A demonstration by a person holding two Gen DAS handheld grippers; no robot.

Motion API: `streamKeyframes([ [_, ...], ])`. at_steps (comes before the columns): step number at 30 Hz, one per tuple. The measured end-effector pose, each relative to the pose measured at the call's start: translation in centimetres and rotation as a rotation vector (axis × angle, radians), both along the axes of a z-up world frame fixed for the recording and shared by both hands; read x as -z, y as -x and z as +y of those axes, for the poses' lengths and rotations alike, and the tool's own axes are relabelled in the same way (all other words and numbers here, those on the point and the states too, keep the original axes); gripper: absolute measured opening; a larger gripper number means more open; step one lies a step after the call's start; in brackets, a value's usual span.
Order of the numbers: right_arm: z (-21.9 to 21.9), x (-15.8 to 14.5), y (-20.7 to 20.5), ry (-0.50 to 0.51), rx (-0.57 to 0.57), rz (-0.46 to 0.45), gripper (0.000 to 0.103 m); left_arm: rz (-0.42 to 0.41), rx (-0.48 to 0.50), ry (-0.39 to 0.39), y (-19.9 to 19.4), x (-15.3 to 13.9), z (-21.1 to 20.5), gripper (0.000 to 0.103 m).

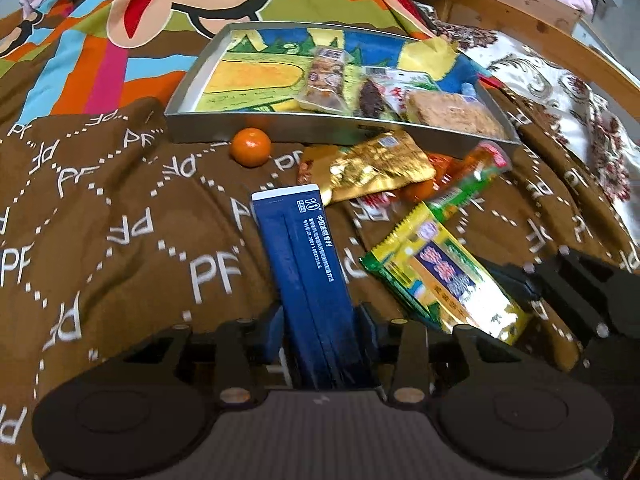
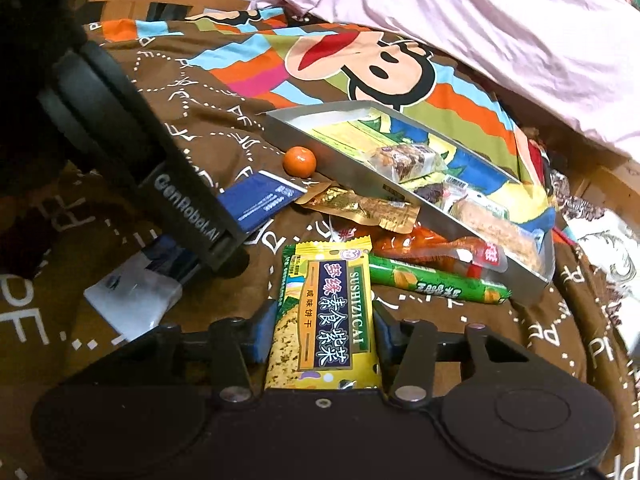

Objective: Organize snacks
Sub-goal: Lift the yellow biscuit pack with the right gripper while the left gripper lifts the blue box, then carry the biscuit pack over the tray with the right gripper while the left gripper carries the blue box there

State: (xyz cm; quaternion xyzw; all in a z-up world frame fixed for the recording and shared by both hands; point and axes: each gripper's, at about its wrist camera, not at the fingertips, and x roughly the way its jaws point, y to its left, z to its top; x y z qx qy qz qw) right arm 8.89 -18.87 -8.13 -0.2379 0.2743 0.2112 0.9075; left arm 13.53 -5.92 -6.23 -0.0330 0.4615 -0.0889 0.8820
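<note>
Where gripped: blue packet [image 1: 308,264] inside left tool [image 1: 320,336]

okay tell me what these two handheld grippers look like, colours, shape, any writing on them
Both the left gripper and the right gripper are matte black, with two round discs at the base, angled link bars joined by silver rivets, and blue pads inside the fingers. A ribbed grey panel sits between the left one's discs. From the right camera, the left gripper's side reads "GenRobot.AI" in grey letters.
</note>
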Motion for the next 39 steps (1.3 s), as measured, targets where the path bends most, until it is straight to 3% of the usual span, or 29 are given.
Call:
streamKeyframes([
  [10, -0.2, -1.6, 3.6, 0.148, -0.054, -0.145, 0.05, 0.017, 0.003, 0.062, 2.8, -1.5, 0.6, 0.041],
  [16, -1.2, -2.7, 4.6, 0.123, -0.026, -0.172, 0.05, -0.077, -0.014, 0.044, 3.7, -3.0, 0.7, 0.041],
  [22, -1.8, -3.8, 4.2, 0.037, 0.014, -0.262, 0.05, -0.137, -0.046, 0.049, 2.5, -4.5, 1.2, 0.041],
  [31, -2.8, -3.6, 1.4, -0.04, 0.059, -0.364, 0.05, -0.212, -0.039, 0.033, -1.8, -6.9, 2.1, 0.041],
  [39, -4.6, -4.0, -1.7, -0.137, 0.112, -0.4, 0.05, -0.246, 0.046, -0.017, -7.7, -9.4, 1.3, 0.041],
])
